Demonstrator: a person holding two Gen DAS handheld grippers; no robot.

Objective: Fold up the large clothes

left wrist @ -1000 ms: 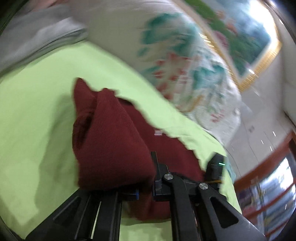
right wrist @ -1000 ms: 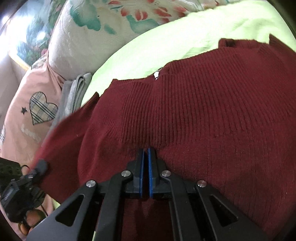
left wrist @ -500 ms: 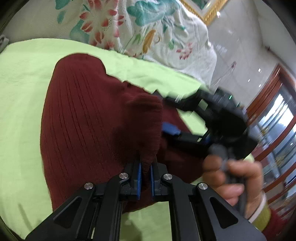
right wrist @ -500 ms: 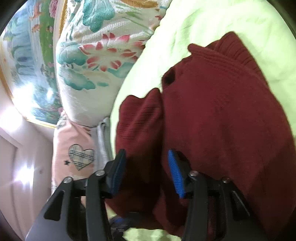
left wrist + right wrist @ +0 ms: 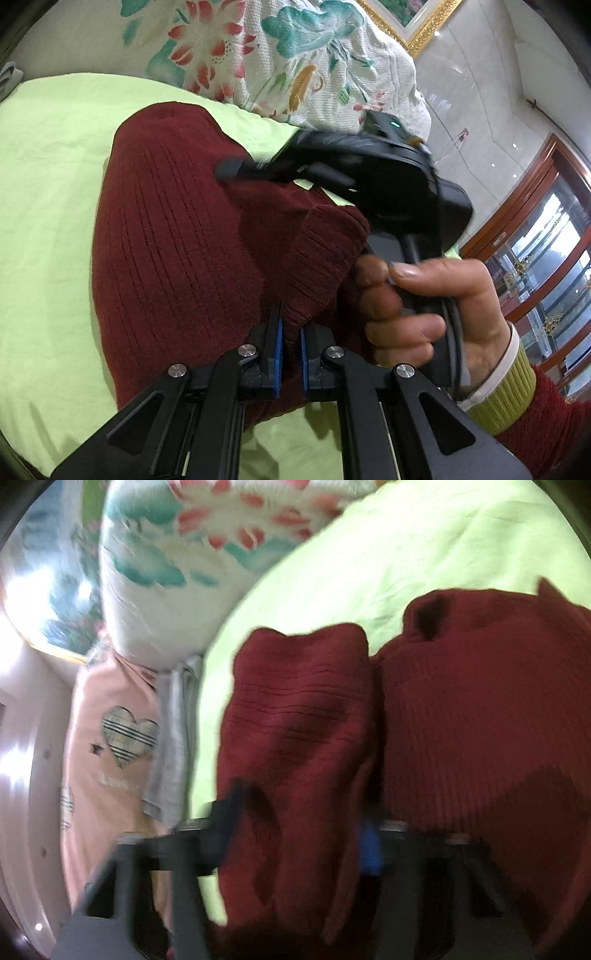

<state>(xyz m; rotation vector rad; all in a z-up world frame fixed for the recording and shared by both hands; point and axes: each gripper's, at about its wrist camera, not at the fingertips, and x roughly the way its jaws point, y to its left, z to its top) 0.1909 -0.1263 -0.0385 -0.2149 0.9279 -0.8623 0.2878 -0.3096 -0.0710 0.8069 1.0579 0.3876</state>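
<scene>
A dark red knit sweater (image 5: 177, 240) lies bunched on a lime-green sheet (image 5: 48, 184). My left gripper (image 5: 290, 328) is shut on a raised fold of it, with knit pinched between the blue pads. A hand (image 5: 443, 295) holds my right gripper (image 5: 236, 171) just beyond that fold, fingers over the sweater. In the blurred right wrist view, the right gripper (image 5: 295, 823) has its jaws closing around a hanging sleeve fold (image 5: 299, 709); the fingers stand either side of it and I see no pinch. The sweater body (image 5: 480, 720) lies to the right.
A floral white pillow (image 5: 277, 48) lies along the sheet's far edge. A pink pillow with a plaid heart (image 5: 110, 738) and a grey cloth (image 5: 170, 738) sit beside the sheet on the left. A wood-framed glass cabinet (image 5: 546, 258) stands at right.
The right gripper let go of the sweater, opened wide and swung over to a sleeve fold. The left gripper carried its pinched fold across the sweater, then held still.
</scene>
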